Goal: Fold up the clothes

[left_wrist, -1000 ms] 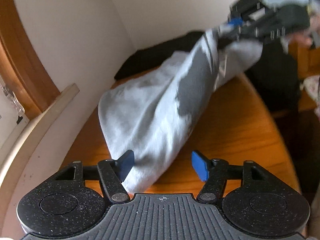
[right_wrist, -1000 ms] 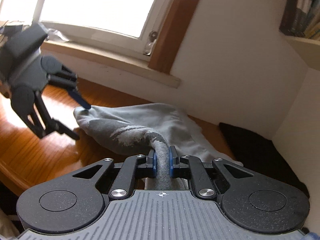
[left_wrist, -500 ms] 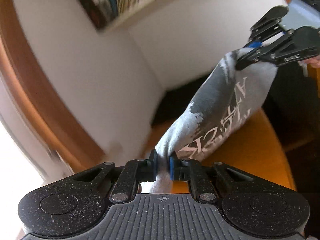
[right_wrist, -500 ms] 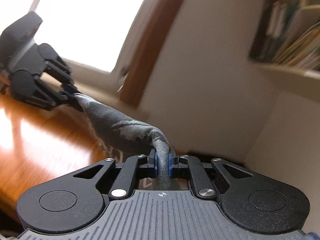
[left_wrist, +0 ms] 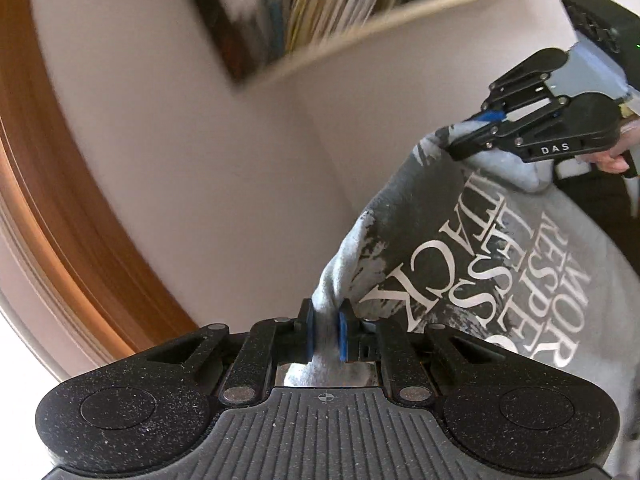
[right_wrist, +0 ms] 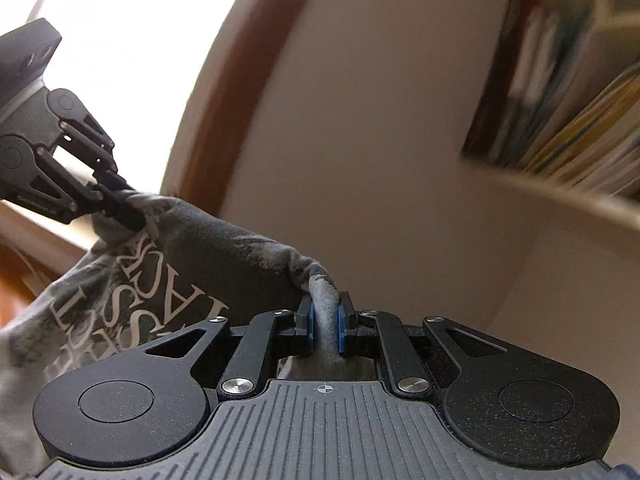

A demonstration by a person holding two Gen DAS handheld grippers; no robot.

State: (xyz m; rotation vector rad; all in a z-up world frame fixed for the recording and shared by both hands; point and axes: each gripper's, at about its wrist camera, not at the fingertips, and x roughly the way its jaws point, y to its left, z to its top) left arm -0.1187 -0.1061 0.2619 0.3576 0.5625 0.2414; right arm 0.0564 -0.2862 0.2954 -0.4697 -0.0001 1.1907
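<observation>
A: Overhead, a wall shelf (left_wrist: 352, 20) crammed with blurred book spines (right_wrist: 568, 120) hangs above both tools; a brown wooden window frame (left_wrist: 52, 208) curves down the left, bright glass (right_wrist: 120, 40) behind it.

B: And the hands?

A: Both are raised. The left gripper (left_wrist: 325, 334) has its blue pads (left_wrist: 343, 336) pinched on a bunched edge of the grey T-shirt (left_wrist: 500, 264), its jaws having eased slightly wider on the cloth. The right gripper (right_wrist: 325, 326) is clamped on another rolled edge; fingers (left_wrist: 612, 162) show on its handle.

B: The garment?

A: Soft jersey, stretched in the air between the two tools, with white serif lettering on a dark distressed print, sagging below.
</observation>
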